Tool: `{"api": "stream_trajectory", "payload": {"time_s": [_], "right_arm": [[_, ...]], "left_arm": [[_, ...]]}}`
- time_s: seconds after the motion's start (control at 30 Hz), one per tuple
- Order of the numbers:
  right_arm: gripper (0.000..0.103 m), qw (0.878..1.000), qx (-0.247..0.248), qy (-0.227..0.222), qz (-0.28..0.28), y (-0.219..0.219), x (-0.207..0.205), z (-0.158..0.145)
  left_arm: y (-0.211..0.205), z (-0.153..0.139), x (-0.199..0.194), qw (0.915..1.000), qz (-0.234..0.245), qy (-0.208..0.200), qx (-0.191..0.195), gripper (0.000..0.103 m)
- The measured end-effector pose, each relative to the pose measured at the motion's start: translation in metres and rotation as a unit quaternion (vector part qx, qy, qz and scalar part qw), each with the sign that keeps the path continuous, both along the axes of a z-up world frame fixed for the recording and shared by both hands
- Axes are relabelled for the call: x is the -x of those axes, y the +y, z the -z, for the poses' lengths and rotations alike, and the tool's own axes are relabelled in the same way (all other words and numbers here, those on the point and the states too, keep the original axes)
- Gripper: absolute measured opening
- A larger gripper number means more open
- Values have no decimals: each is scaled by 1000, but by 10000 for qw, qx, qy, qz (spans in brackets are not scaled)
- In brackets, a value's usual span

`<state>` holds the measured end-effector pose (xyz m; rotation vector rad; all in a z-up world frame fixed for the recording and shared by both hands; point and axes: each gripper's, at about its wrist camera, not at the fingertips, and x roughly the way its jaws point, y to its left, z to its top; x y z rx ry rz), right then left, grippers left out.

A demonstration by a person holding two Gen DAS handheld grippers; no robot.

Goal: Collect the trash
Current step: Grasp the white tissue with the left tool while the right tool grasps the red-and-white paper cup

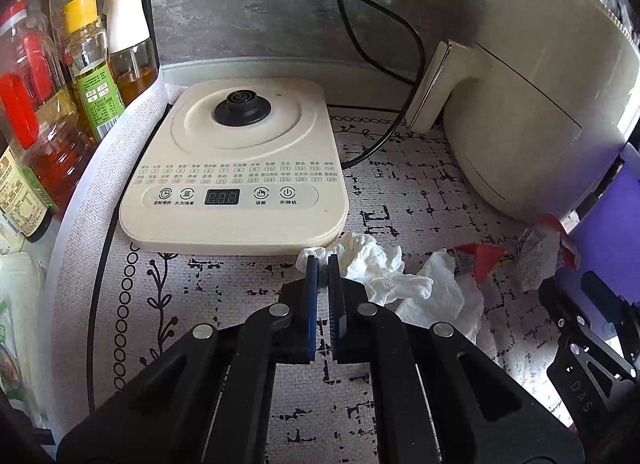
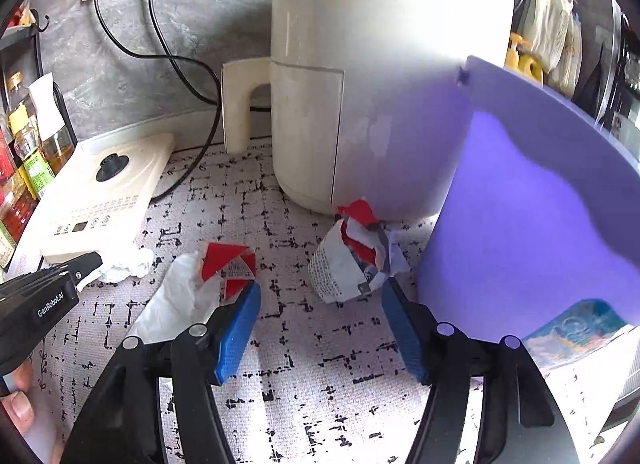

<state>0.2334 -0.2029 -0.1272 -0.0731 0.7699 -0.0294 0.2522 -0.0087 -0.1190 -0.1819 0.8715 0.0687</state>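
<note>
The mat [image 2: 304, 364] is grey-white with black broken lines. The tissue [image 1: 372, 260] is white, the wrapper [image 2: 230, 266] red and white. The bin [image 2: 540, 192] is purple.

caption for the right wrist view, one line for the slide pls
Open right claw faces a torn red-and-white wrapper beside a tilted purple bin.

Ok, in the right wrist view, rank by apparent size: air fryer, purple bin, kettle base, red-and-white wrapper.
1. Air fryer and purple bin: alike, and the bin is nearer.
2. Kettle base.
3. Red-and-white wrapper.
</note>
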Motion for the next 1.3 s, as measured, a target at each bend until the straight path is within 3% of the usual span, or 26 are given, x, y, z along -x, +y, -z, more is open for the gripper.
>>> {"api": "stream_trajectory", "payload": {"time_s": [0.33, 0.57, 0.67, 0.7, 0.8, 0.9, 1.03, 1.3], "right_arm": [[80, 9965, 759, -278, 226, 18, -20, -10], [82, 9940, 1021, -287, 258, 24, -34, -9], [83, 9936, 1102, -78, 238, 28, -45, 1], [81, 9940, 1070, 15, 233, 28, -48, 4], [54, 9958, 786, 363, 300, 20, -58, 13], [33, 9958, 806, 295, 335, 15, -58, 11], [24, 9971, 677, 261, 244, 14, -56, 4], [21, 9987, 490, 94, -62, 33, -27, -12]], "left_arm": [[9, -15, -6, 9995, -156, -243, 107, 5], [9, -22, -14, 9989, -212, -388, 150, 5], [7, -24, -17, 9989, -186, -409, 131, 5], [6, -24, -18, 9989, -182, -403, 124, 5], [5, -23, -20, 9991, -182, -384, 77, 5], [7, -20, -19, 9992, -197, -354, 37, 5], [10, -18, -17, 9992, -249, -323, 48, 5], [13, -25, -6, 9989, -250, -399, 27, 5]]}}
